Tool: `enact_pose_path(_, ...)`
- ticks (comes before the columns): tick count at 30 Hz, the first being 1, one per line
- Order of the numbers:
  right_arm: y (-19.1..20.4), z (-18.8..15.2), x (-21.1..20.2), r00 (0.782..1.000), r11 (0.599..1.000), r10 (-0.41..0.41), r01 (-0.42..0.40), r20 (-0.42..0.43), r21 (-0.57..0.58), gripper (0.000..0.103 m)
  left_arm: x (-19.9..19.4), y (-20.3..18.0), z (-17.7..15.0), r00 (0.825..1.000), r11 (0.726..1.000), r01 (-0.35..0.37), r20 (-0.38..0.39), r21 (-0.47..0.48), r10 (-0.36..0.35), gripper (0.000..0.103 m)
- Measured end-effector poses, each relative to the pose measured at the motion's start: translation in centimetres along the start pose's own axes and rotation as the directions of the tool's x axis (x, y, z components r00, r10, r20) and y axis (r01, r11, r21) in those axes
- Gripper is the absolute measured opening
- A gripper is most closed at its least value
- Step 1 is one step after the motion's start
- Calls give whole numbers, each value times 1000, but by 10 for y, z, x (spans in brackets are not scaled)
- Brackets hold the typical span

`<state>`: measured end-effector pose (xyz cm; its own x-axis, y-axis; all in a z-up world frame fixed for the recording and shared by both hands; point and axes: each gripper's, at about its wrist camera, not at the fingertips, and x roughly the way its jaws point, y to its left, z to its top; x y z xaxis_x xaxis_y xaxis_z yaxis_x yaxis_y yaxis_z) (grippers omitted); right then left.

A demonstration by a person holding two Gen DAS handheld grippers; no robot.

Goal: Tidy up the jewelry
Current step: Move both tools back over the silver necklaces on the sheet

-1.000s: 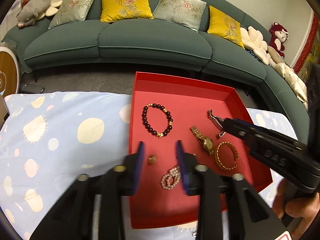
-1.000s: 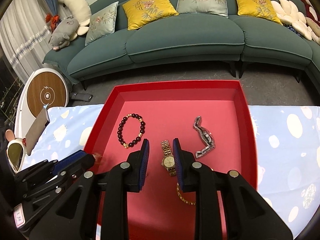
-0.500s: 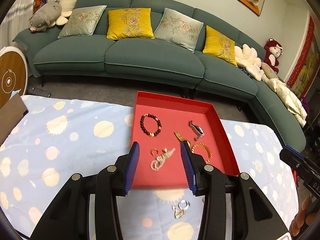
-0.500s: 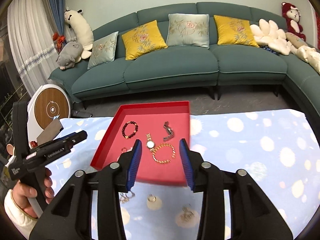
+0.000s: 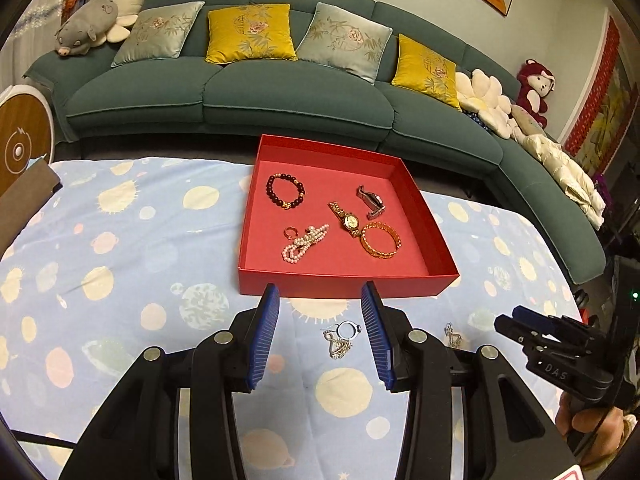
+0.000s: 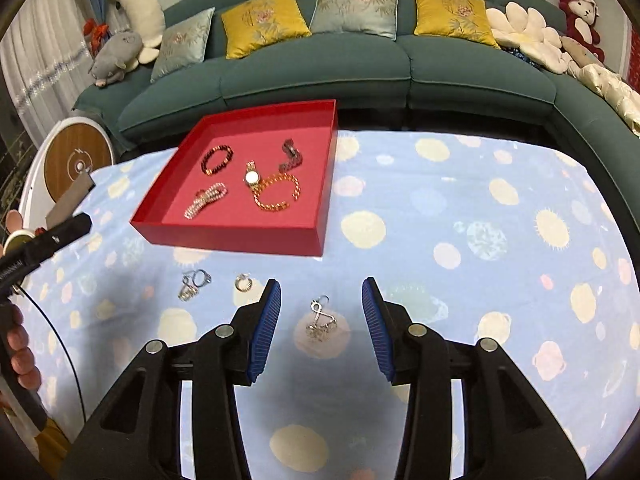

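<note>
Red cardboard forms the shallow tray [image 5: 348, 278] that sits on the far middle of the tabletop [image 5: 120, 240], which is covered by a pale blue cloth printed with planets. In the left wrist view the tray holds a dark beaded bracelet [image 5: 285, 191] at its far left, a silver watch [image 5: 371, 201] at its far right, a gold watch [image 5: 349, 220] in the middle, a gold bangle [image 5: 380, 240] touching the gold watch at the near right, a pearl strand [image 5: 305, 242] at the near left and a small gold ring [image 5: 291, 232] just beside the pearls. The left gripper [image 5: 319, 336] hovers over the cloth near the tray's front wall, its blue fingers [image 5: 264, 340] apart and gripping nothing. Between them on the cloth lies a silver ring [image 5: 347, 329] touching a silver earring [image 5: 338, 347]. Another silver piece [image 5: 452, 334] lies to the right, near the right gripper [image 5: 520, 326].

In the right wrist view the tray [image 6: 236, 236] stands to the far left. The right gripper [image 6: 321, 330] has its fingers [image 6: 266, 332] spread, having just been opening, and nothing is clamped. A silver dangling earring [image 6: 320, 320] lies on the cloth between them, untouched. Farther left lie a small hoop [image 6: 243, 282] and a ring with an earring [image 6: 194, 284]. The left gripper [image 6: 60, 236] enters from the left edge.
</note>
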<state>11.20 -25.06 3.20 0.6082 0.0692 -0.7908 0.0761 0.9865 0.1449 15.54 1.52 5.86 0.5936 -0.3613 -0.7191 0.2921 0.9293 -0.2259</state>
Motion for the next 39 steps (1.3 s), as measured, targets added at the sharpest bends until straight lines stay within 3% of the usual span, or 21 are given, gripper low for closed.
enact_pose_path(11, -2, -15, 49, 992, 1000, -16, 12, -128, -28, 41, 29, -5, -15, 996, 1000, 3, -89, 20, -1, 40)
enact_pose_path(17, 7, -22, 57, 989, 998, -21, 11, -149, -68, 41, 35, -11, -19, 993, 999, -7, -115, 52, 13, 41)
enact_pose_path(19, 8, -23, 60, 988, 997, -26, 15, -151, -74, 41, 35, -8, -18, 993, 999, -9, -120, 40, 14, 46)
enact_pose_path(24, 10, -23, 67, 987, 996, -33, 19, -160, -88, 40, 33, 6, -13, 994, 1000, -18, -111, -6, 17, 46)
enact_pose_path(30, 16, -26, 74, 983, 992, -51, 30, -175, -125, 23, 35, 12, -12, 993, 1000, -16, -119, -21, 13, 46)
enact_pose_path(39, 20, -23, 77, 985, 989, -64, 41, -163, -141, 15, 63, -9, -28, 980, 998, -12, -197, 60, 24, 46)
